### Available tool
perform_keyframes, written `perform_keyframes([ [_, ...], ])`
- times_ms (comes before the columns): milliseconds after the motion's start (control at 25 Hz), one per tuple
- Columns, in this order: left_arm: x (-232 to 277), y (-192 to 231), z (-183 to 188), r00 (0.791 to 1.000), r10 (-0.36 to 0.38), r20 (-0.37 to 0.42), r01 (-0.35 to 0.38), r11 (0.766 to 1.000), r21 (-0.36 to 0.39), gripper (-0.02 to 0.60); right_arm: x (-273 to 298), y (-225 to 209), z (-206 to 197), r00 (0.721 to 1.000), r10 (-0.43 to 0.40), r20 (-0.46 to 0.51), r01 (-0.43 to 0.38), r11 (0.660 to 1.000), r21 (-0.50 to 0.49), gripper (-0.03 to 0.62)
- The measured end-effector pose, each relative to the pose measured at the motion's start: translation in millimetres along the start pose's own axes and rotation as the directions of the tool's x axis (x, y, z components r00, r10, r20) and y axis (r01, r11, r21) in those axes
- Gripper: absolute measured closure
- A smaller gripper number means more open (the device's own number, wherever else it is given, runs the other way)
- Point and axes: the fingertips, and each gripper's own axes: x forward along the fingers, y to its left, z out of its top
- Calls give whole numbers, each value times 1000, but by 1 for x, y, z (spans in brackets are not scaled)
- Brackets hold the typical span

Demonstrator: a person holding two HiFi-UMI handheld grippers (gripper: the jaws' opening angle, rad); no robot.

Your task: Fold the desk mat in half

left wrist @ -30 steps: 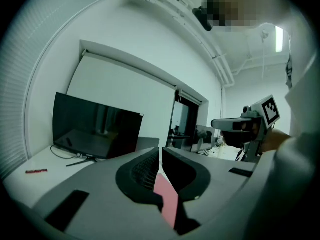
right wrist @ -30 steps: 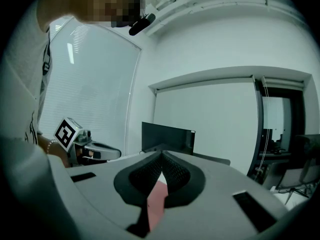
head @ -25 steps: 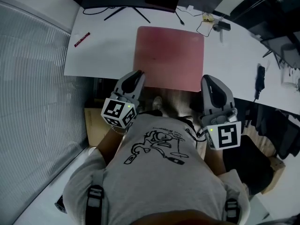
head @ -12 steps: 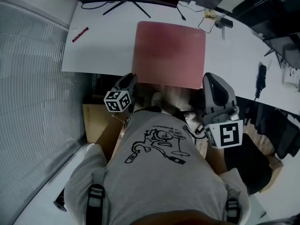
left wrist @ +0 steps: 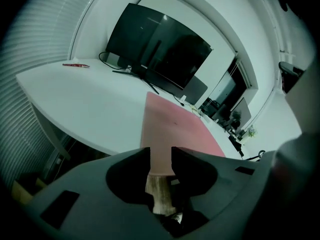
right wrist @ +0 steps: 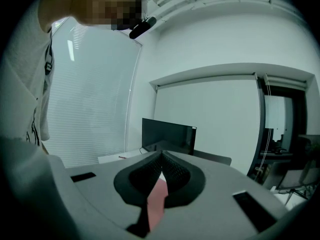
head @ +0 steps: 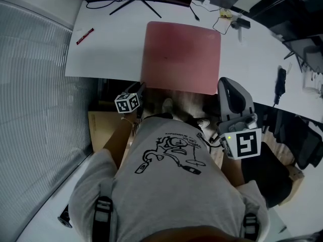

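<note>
White desk (head: pixel 111 49) — mat (head: pixel 181 54) lengthwise front-to-back

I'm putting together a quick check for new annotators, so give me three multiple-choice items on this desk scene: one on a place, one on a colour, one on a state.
1. Where does the red pen lie relative to the desk mat?
A. on top of it
B. left of it, on the desk
C. on the floor

2. What colour is the desk mat?
A. blue
B. green
C. pink

3. How do the jaws of the left tool stand?
A. apart
B. pressed together
C. clamped on the red pen

Key:
1 B: the red pen lies on the white desk, well to the mat's left.
2 C: the mat looks pink in every view.
3 A: a clear gap shows between the jaws. They have just been opening and pinch nothing, and the mat's edge shows beyond.
</note>
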Motion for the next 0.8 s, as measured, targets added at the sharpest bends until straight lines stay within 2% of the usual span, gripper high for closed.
perform_keyframes([
  [160,11,20,-20,999,13,-50,-14,1000,-27,412,0,-2,3,1000,-11,7,11,1000,5,588],
  [440,30,27,-37,994,-93,-51,83,980,-179,382,1,-3,-5,1000,-2,-17,2,1000,9,588],
  [560,34,26,-41,990,-129,-55,114,970,-217,383,-1,-2,-6,1000,-3,-19,3,1000,6,588],
  [680,35,23,-39,990,-135,-43,123,968,-219,419,-2,-2,-7,1000,-4,-18,4,1000,6,588],
  [800,34,22,-35,993,-112,-43,102,977,-189,471,-4,-3,-7,1000,-7,-19,7,1000,7,588],
])
